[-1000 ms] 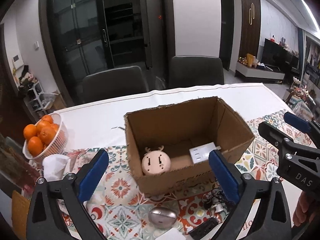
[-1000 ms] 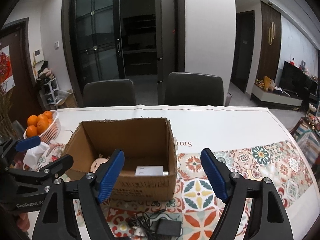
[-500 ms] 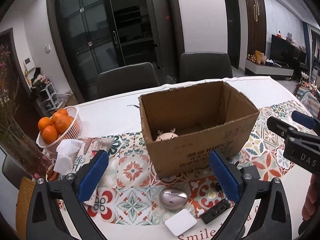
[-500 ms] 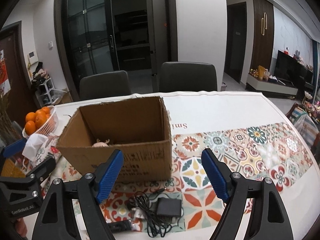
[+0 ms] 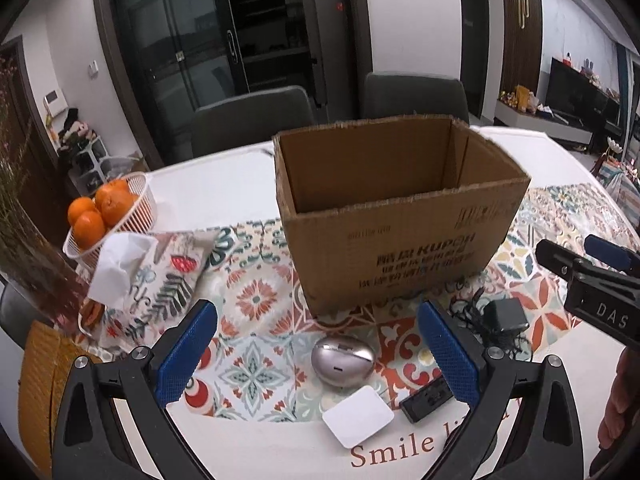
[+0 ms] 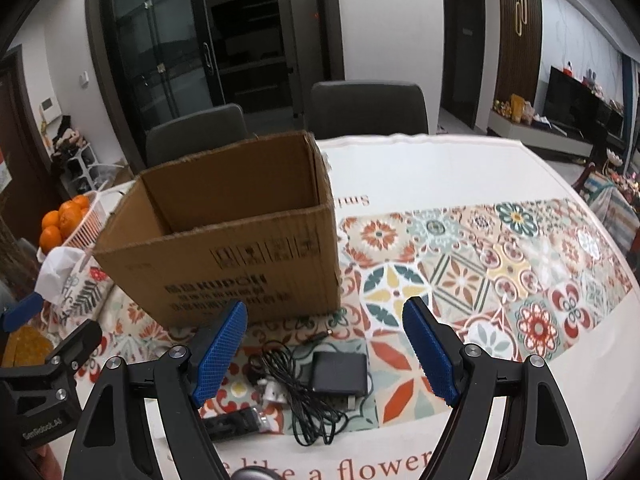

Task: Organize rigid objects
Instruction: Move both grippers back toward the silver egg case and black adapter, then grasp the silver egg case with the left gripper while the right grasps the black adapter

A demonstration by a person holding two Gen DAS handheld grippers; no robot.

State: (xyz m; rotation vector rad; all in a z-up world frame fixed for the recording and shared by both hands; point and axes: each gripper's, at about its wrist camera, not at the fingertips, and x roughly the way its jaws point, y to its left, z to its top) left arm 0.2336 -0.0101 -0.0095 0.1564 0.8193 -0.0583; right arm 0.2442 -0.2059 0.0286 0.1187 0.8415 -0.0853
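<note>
An open cardboard box (image 5: 400,216) stands on the patterned table; its inside is hidden from here. It also shows in the right wrist view (image 6: 232,240). In front of it lie a silver egg-shaped case (image 5: 343,361), a white square pad (image 5: 357,416), a small black bar (image 5: 426,397) and a black power adapter with cable (image 6: 340,374). My left gripper (image 5: 316,354) is open and empty, with the silver case between its fingers' line. My right gripper (image 6: 324,356) is open and empty above the adapter.
A white basket of oranges (image 5: 104,210) and a floral tissue pouch (image 5: 152,276) sit at the left. Two dark chairs (image 5: 256,120) stand behind the table. The right part of the table shows the patterned cloth (image 6: 500,264).
Both grippers have pulled back and dropped lower from the box. The box's contents have gone out of sight, and the loose items in front of it now show more fully.
</note>
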